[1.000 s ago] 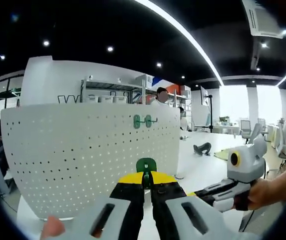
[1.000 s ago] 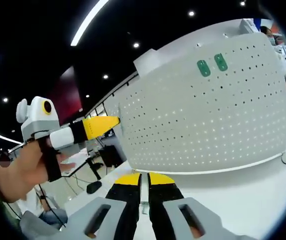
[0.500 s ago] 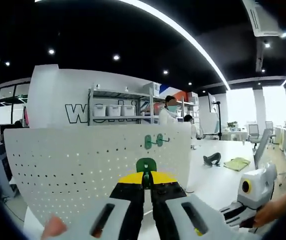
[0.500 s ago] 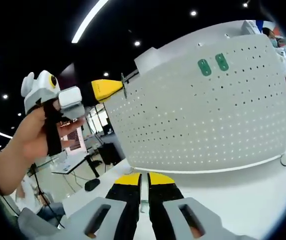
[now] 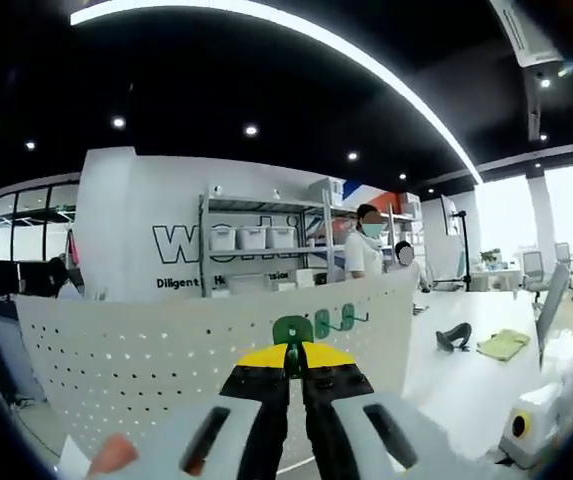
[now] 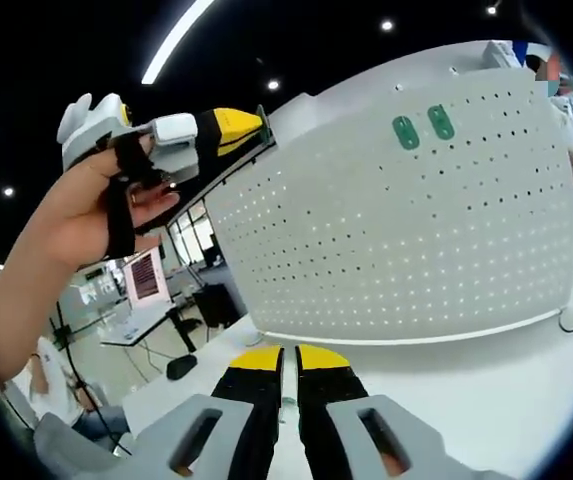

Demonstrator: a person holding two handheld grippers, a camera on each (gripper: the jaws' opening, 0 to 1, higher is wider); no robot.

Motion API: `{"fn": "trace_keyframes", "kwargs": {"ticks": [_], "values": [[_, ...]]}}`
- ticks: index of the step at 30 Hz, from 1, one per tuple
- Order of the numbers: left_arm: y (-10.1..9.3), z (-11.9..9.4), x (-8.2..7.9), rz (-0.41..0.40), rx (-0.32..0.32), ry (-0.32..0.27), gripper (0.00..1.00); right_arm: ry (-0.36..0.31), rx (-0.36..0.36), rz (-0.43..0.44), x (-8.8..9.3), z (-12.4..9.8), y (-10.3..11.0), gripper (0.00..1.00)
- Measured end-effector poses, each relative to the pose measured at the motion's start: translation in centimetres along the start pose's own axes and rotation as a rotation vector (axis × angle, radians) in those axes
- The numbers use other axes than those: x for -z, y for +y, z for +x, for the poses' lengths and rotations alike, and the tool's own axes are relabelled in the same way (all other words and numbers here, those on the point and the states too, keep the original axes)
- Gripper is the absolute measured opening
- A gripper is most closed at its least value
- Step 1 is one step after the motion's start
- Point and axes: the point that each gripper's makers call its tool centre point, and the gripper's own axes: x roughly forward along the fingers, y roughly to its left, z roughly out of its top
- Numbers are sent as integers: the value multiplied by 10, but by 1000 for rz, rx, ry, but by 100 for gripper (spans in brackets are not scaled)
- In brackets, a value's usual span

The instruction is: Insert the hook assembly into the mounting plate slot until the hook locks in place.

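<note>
Office space with a dark ceiling, strip lights and a white wall bearing large lettering is spreading behind the work area in the left gripper view, with shelving (image 5: 251, 240) holding white bins and people standing near it. Nearer, a white perforated mounting plate (image 5: 166, 350) is standing upright on a white bench (image 5: 466, 375).

In that same view the left gripper (image 5: 292, 352) is rising from the bottom, its yellow-tipped jaws pressing together on the green hook assembly (image 5: 292, 330), which is sitting at about the plate's top edge as seen here. Just beside it, two more green hooks (image 5: 333, 321) are already sitting on the plate near its top. A dark object and a yellow-green cloth (image 5: 504, 344) are lying farther back on the bench.

From the right gripper view the plate (image 6: 406, 220) is curving across the middle, its two green hooks (image 6: 422, 127) showing near the top and its base resting on the bench (image 6: 486, 390). The left gripper (image 6: 256, 122) is appearing at upper left, held by a hand (image 6: 96, 205), with its yellow tip up at the plate's upper corner; whether the hook assembly is touching the plate cannot be told. The right gripper (image 6: 286, 358) is holding nothing, its jaws standing close together with a thin gap, low over the bench.
</note>
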Motion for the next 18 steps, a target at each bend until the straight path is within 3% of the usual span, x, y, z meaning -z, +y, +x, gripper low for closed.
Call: {"fn": "trace_keyframes", "kwargs": {"ticks": [18], "values": [[14,43,22,-23,-113,32,4,34,19,-77,0,-1,-3,3]]}}
